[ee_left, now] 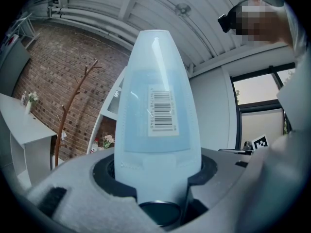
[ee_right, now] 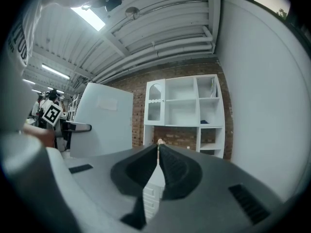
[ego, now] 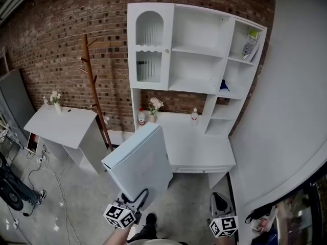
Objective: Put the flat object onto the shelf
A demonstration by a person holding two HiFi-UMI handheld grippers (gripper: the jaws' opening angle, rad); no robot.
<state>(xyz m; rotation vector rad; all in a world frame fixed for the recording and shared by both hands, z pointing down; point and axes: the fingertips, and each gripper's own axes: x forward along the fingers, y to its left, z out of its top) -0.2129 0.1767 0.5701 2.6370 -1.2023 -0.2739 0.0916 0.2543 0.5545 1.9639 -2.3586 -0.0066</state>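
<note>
Left claw [ego: 136, 197] is clenched on the lower edge of the flat box [ego: 140, 162], a pale blue carton with a barcode label. It holds the carton up in the air, tilted, in front of the white bench [ego: 202, 144] and well apart from the shelf [ego: 199, 88] above it. Right claw [ego: 220, 209] is pinched together on nothing and hangs low to the side.

The step in hand looks like the carry toward the shelf. Since the grip is on one edge only, the carton is probably top-heavy and may swing, so a slow, steady approach would suit. The free claw could steady the far side if the carton wobbles.

The wide middle bays look bare and are likely the easiest target; the upper right bay already holds a book [ego: 250, 44]. Raise the carton above the bench before moving in, so it clears the bottles [ego: 141, 117] and flowers [ego: 155, 105] at the back. Lead with the top edge, lay it flat on the board, and let go only once the board carries it.
</note>
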